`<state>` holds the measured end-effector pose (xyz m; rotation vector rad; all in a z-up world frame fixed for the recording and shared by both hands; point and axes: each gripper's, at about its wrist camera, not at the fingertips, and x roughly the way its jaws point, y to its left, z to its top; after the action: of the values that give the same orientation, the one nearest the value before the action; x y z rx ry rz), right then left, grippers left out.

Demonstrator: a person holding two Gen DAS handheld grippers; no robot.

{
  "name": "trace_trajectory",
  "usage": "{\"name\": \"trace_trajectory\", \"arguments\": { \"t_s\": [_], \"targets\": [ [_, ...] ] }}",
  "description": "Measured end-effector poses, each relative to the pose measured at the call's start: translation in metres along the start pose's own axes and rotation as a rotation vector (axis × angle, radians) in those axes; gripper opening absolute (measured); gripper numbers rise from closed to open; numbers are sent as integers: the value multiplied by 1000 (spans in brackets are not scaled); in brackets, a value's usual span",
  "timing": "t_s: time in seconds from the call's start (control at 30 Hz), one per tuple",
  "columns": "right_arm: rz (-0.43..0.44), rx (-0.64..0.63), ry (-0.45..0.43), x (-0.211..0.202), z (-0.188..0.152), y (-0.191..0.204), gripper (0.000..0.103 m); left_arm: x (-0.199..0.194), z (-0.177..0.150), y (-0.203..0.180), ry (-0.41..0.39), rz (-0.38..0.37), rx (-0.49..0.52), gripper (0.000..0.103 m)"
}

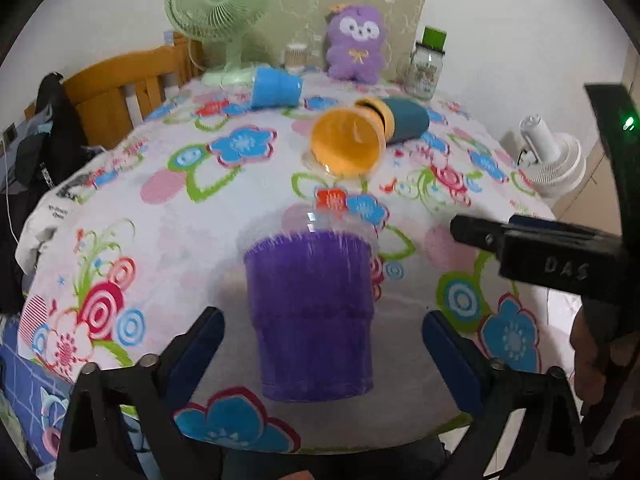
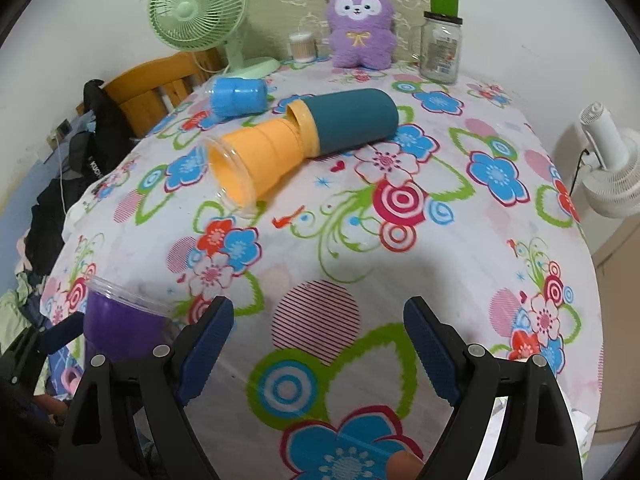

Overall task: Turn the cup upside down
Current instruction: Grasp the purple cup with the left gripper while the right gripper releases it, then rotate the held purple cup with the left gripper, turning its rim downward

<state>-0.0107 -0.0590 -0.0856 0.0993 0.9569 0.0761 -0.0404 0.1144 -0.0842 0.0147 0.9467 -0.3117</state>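
Observation:
A purple cup (image 1: 310, 316) with a clear rim stands mouth-up near the table's front edge, between the wide-open fingers of my left gripper (image 1: 320, 344); the pads do not touch it. It also shows at the lower left of the right wrist view (image 2: 120, 328). My right gripper (image 2: 318, 344) is open and empty over the tablecloth, to the right of the purple cup; it shows in the left wrist view (image 1: 520, 244). An orange cup (image 2: 256, 164) lies on its side, its base against a dark teal cup (image 2: 352, 122). A blue cup (image 2: 238, 96) lies on its side further back.
A floral cloth covers the table (image 2: 400, 240). At the back stand a green fan (image 2: 196, 4), a purple plush toy (image 2: 360, 28), a glass jar (image 2: 440, 48) and a small container (image 2: 302, 46). A wooden chair (image 2: 152, 88) is left, a white fan (image 2: 608, 168) right.

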Motion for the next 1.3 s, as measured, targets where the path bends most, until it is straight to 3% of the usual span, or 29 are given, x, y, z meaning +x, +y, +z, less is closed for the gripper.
{"name": "trace_trajectory", "arguments": {
  "t_s": [0.07,0.17,0.4,0.63,1.3],
  "targets": [
    [-3,-9,-3,-1,-2,1,89,5,-3,1,30,-10,-8,77],
    [0,-19,-6,-1,-2,3,89,3,-1,6,31,-13,-36,63],
    [3,-31,-13,0,-3,10,89,-24,17,10,-11,8,-18,62],
    [4,-60,-12,2,-7,22,89,-41,35,5,33,18,54,62],
    [0,-81,-1,5,-10,26,89,-43,44,3,61,42,96,64]
  ]
}}
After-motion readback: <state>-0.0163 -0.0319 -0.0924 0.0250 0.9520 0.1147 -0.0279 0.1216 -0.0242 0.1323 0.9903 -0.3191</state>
